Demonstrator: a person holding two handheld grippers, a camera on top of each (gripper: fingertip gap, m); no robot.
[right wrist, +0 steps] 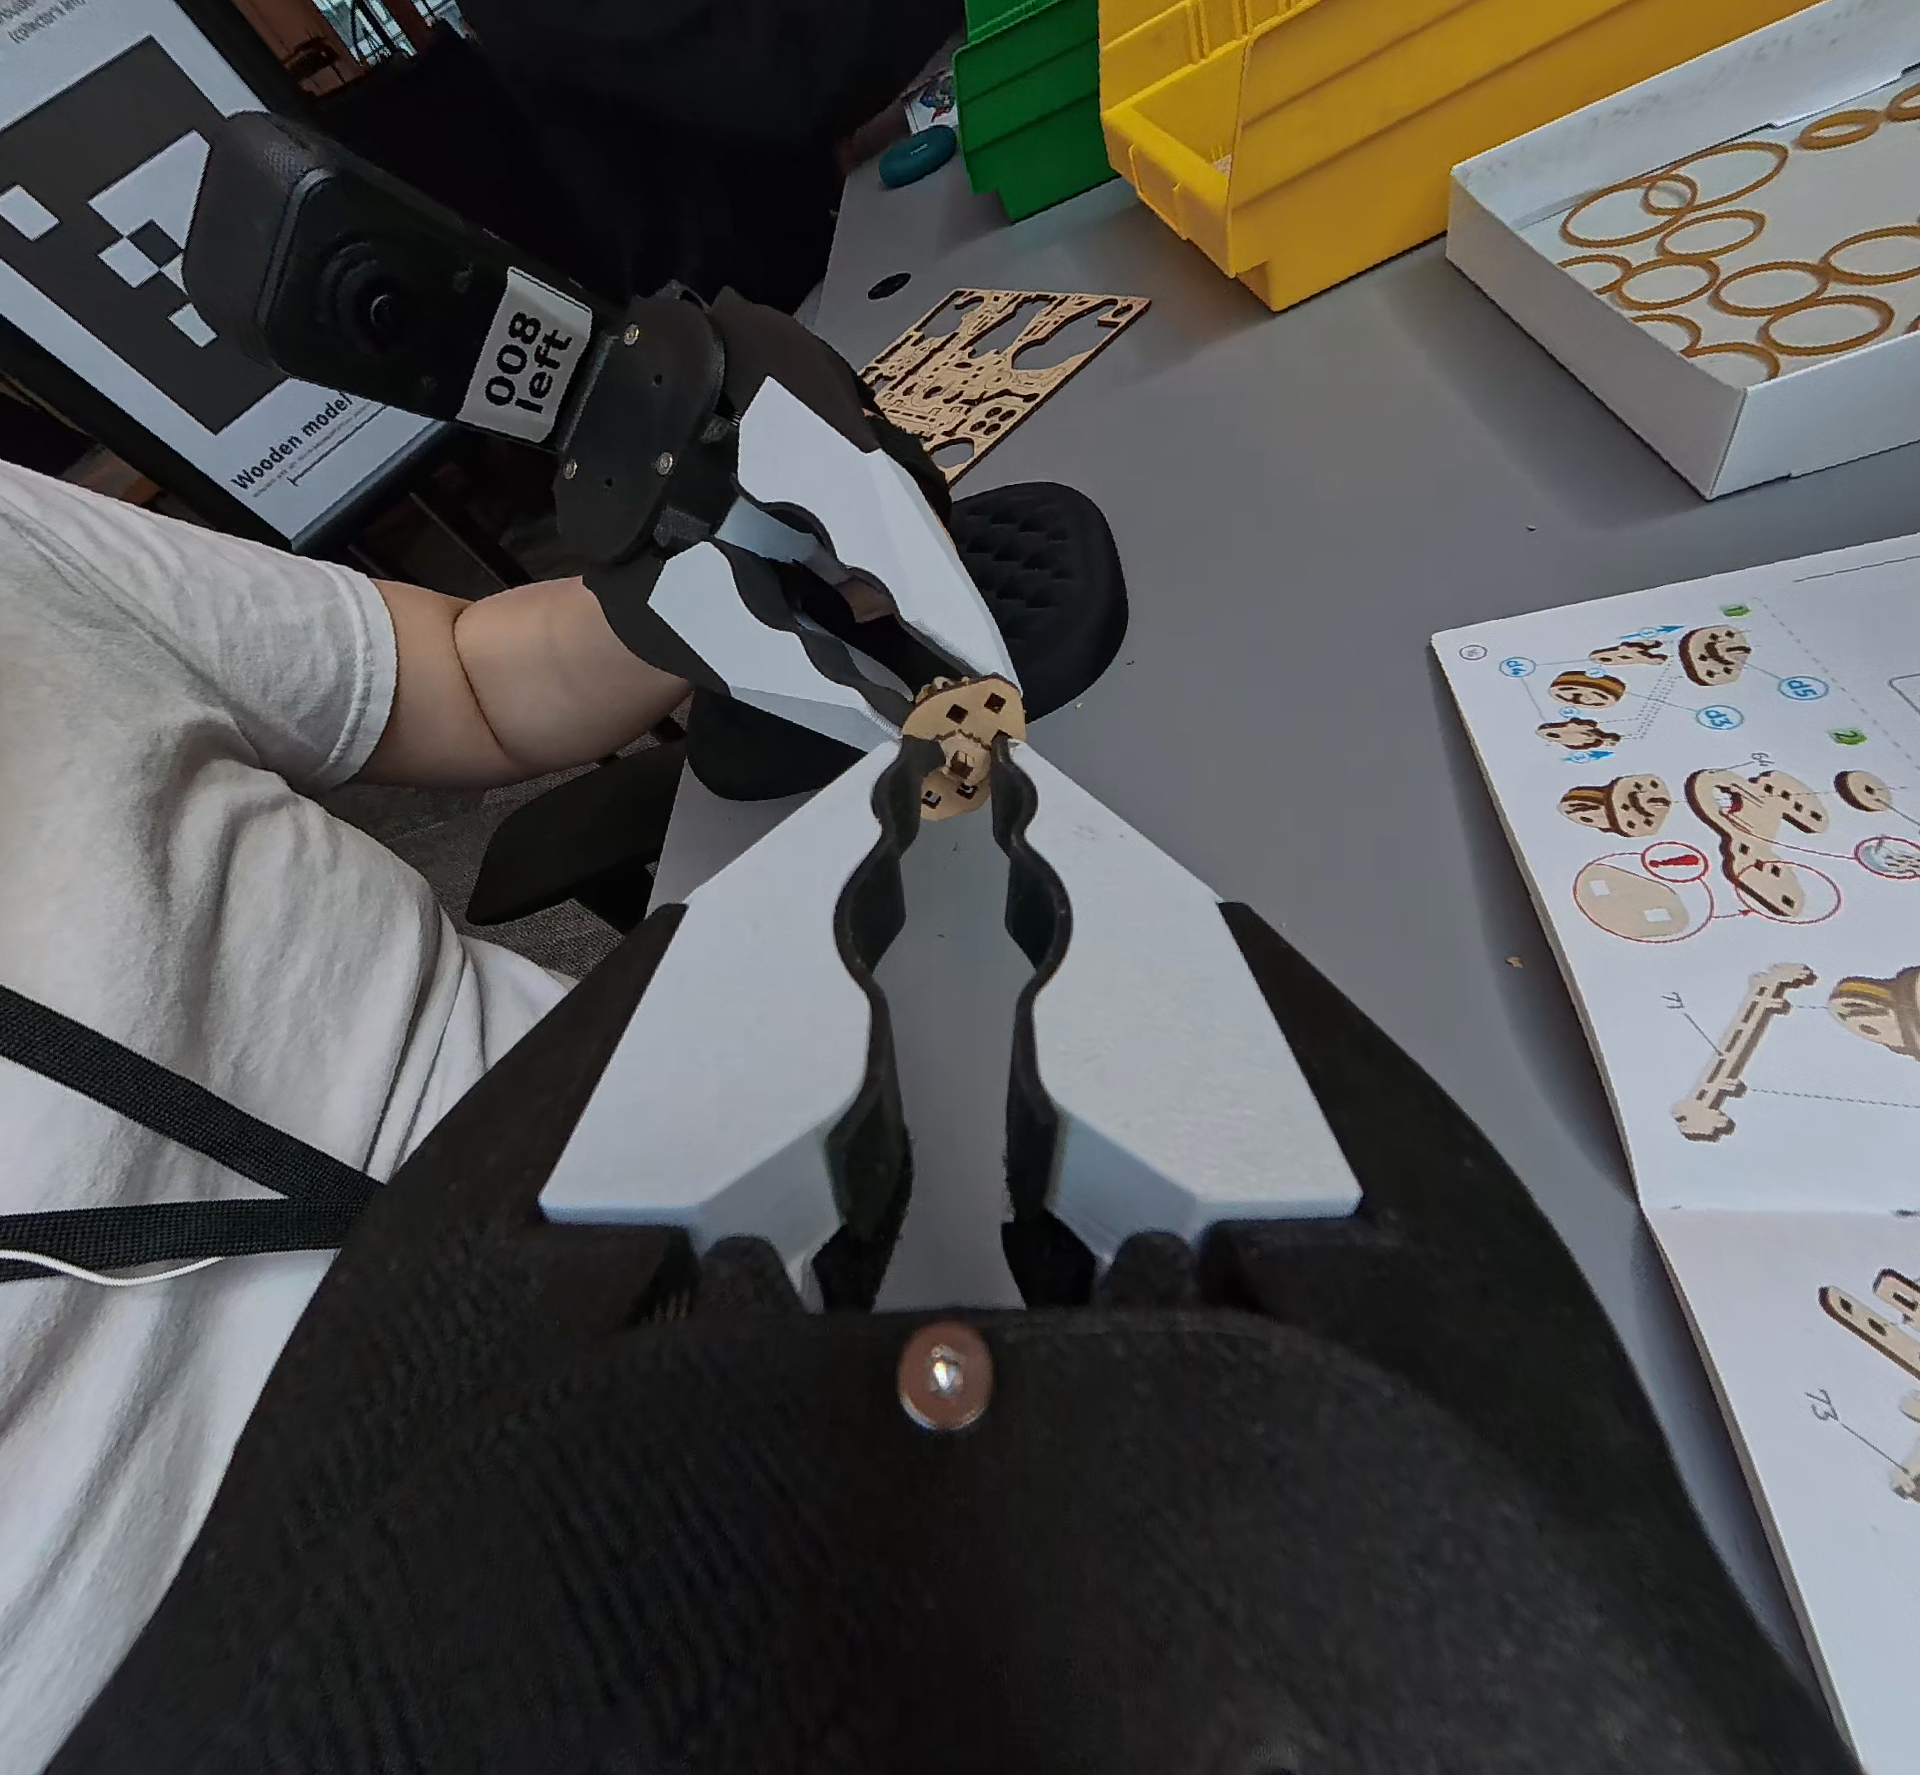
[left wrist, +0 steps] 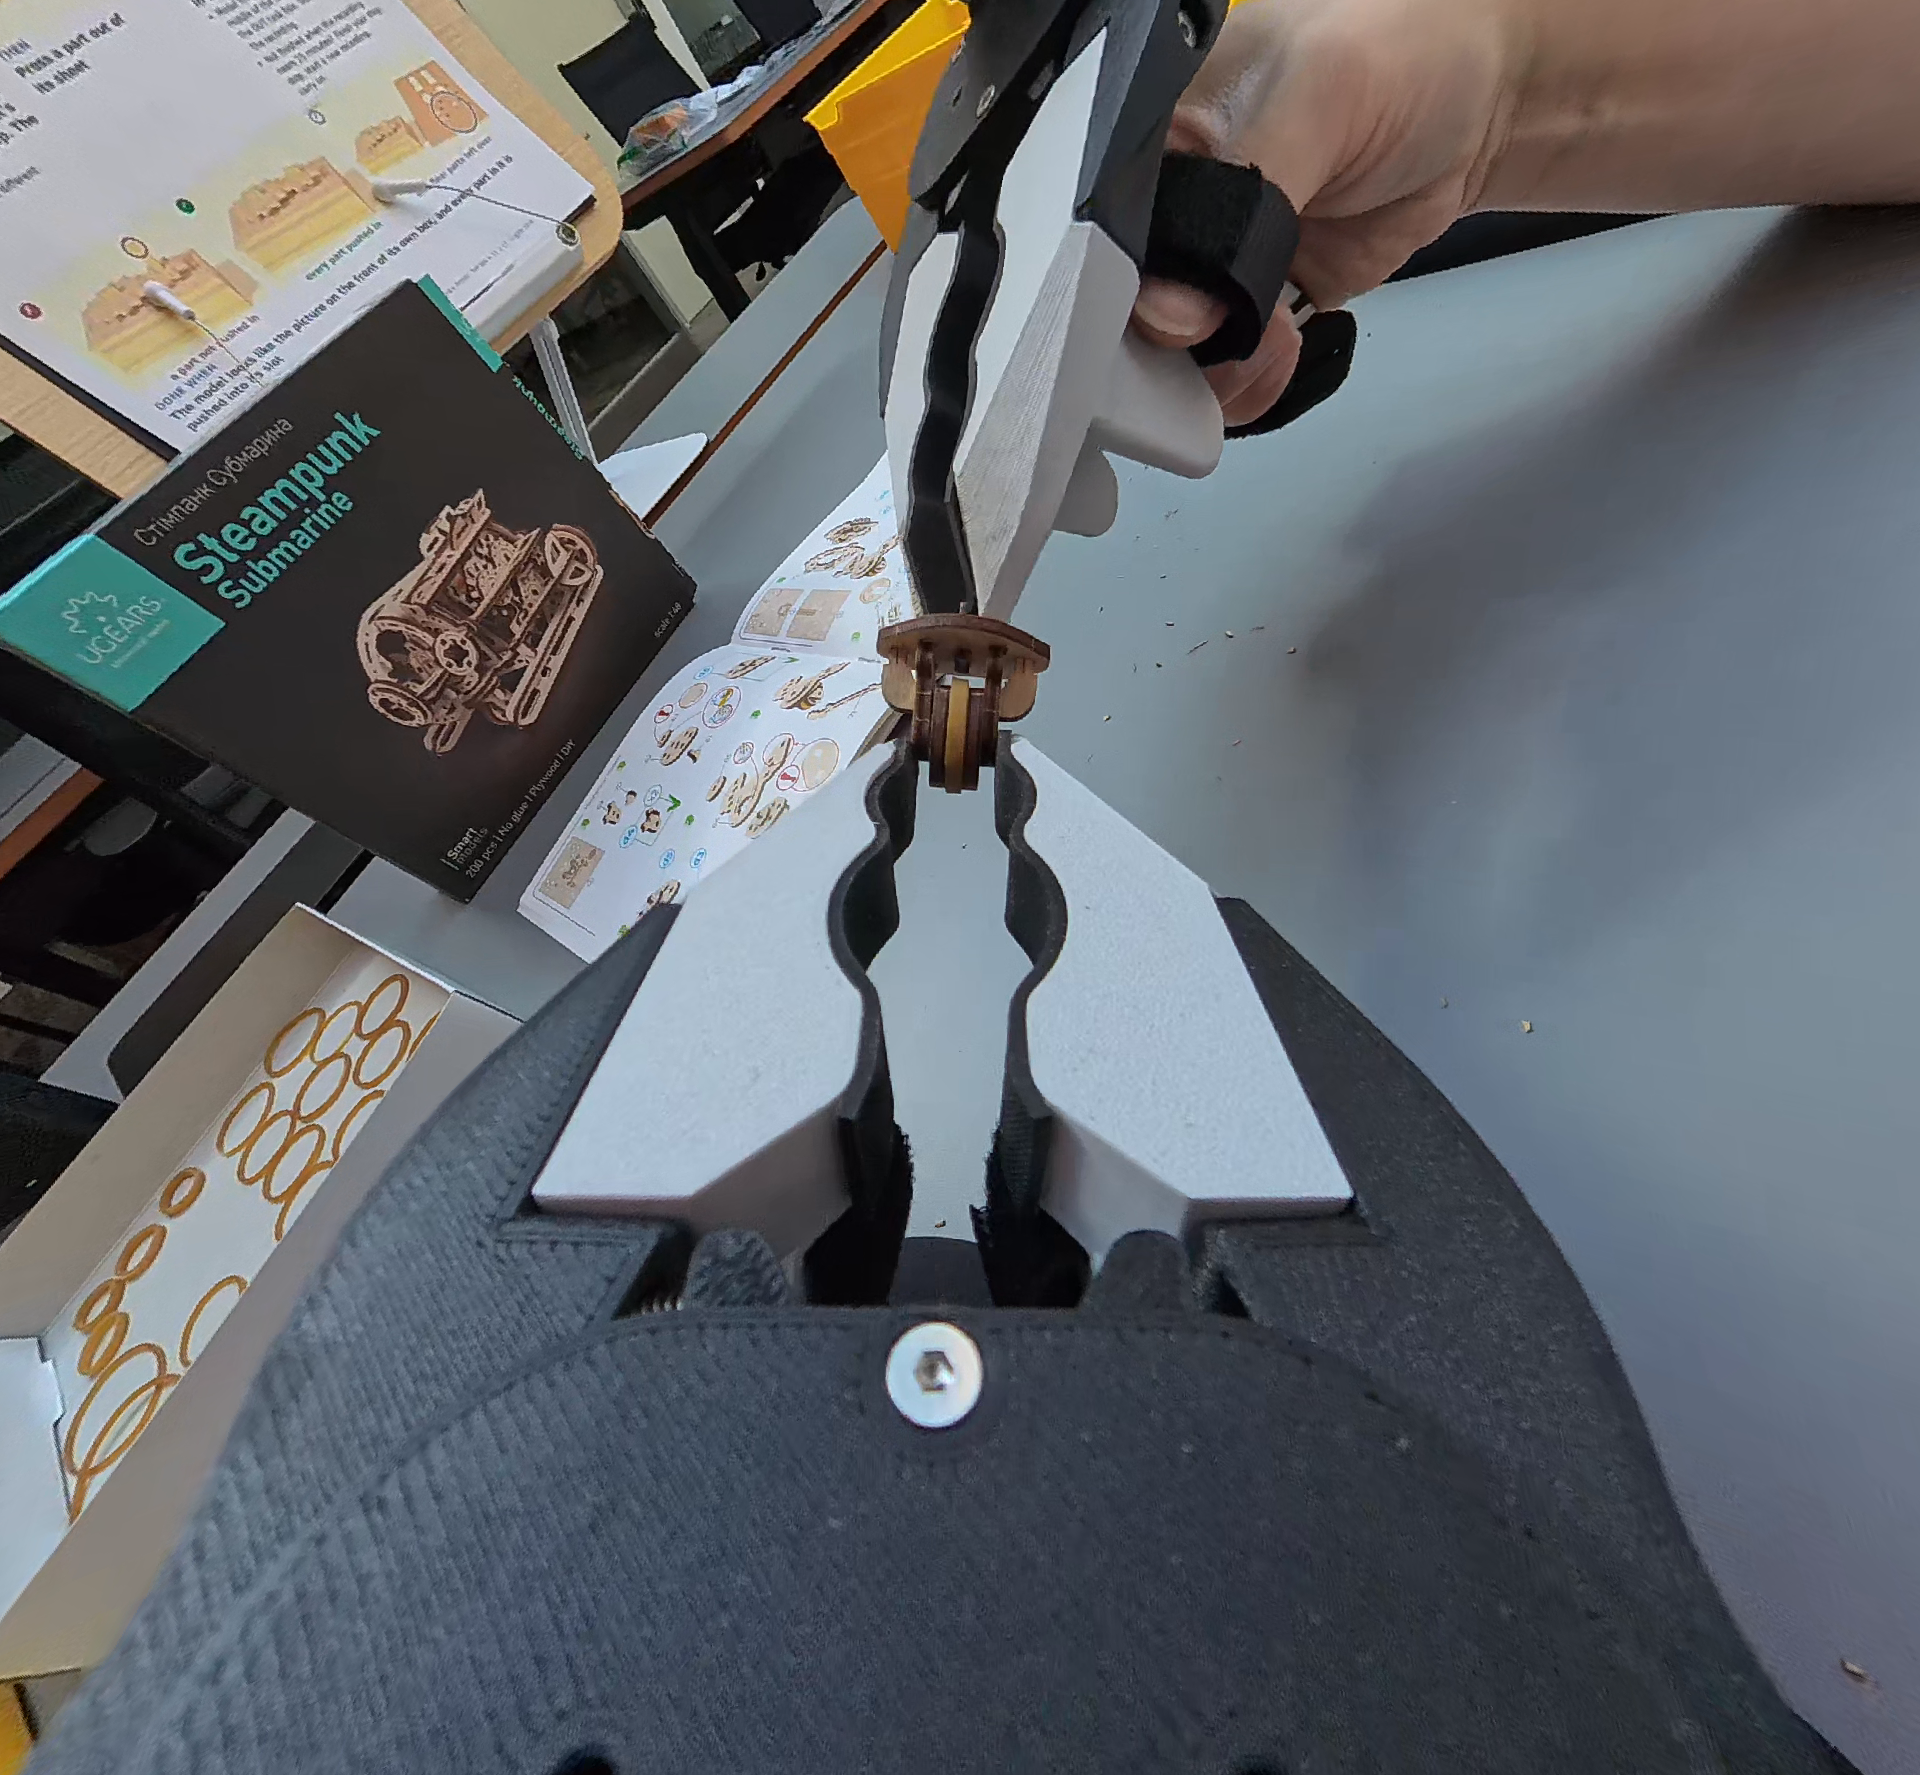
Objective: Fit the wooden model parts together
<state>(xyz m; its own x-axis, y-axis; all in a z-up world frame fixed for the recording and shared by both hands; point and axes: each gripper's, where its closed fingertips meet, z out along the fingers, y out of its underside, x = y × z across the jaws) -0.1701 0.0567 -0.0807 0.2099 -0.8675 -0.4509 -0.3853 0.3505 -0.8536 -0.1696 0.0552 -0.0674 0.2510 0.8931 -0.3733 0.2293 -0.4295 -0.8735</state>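
A small wooden sub-assembly [left wrist: 958, 697] hangs in the air above the grey table [left wrist: 1507, 790]: a curved top plate over a stack of dark and light discs. My left gripper [left wrist: 951, 761] is shut on the disc stack from below. My right gripper [left wrist: 948, 605] comes down from above, shut on the top plate's edge. In the right wrist view, the right gripper [right wrist: 956, 775] pinches the pegged end of the same assembly [right wrist: 964, 723]. The left gripper [right wrist: 940, 686] grips it from the upper left. The two grippers meet tip to tip.
A dark kit box [left wrist: 343, 603] and an open instruction booklet [left wrist: 727, 749] [right wrist: 1714, 842] lie on the table. A white tray [right wrist: 1579, 354] holds several rings. Yellow bins [right wrist: 1351, 115], a green bin [right wrist: 1029, 63] and a punched wooden sheet [right wrist: 987, 354] lie beyond.
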